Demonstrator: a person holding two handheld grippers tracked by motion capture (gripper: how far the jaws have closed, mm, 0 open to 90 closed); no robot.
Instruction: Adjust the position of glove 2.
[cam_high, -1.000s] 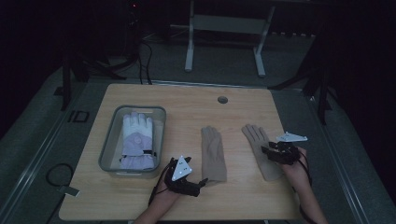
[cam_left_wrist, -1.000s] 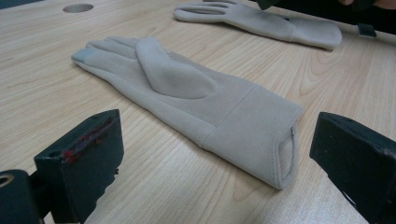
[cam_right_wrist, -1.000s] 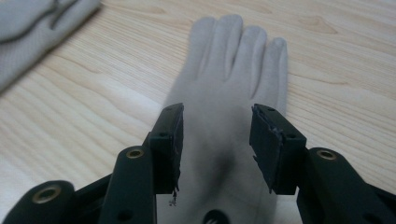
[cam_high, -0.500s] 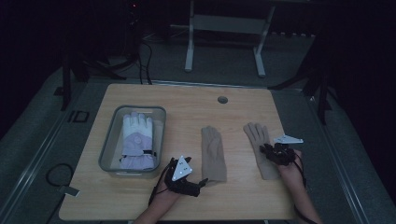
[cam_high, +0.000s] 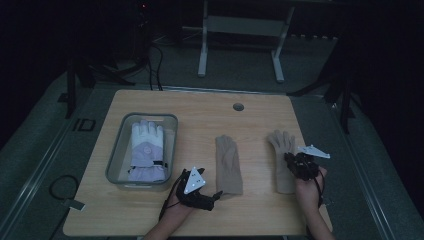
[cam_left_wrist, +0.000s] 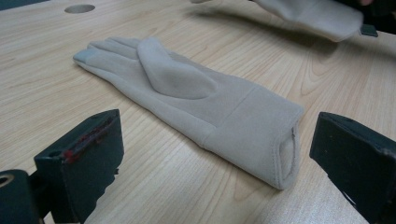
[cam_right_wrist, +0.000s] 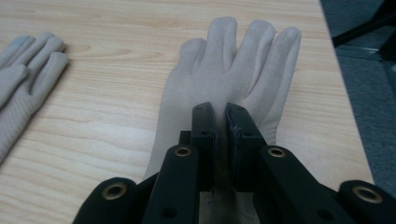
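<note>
Pinching one beige glove (cam_right_wrist: 224, 74), right gripper (cam_right_wrist: 219, 121) jaws clamped; left gripper (cam_left_wrist: 210, 158) jaws apart.

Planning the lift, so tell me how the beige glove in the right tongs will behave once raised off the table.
The right beige glove looks like thin soft knit, so it will probably droop, fingers hanging. It lies flat and seems light, so expect little resistance. The right tongs pinch just a narrow fold, so it may swing or slip.

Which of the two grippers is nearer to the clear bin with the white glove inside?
The left. The left gripper sits just off the bin's near right corner, open, by the middle beige glove's cuff. The right gripper is far across the table, pinching the other beige glove.
</note>
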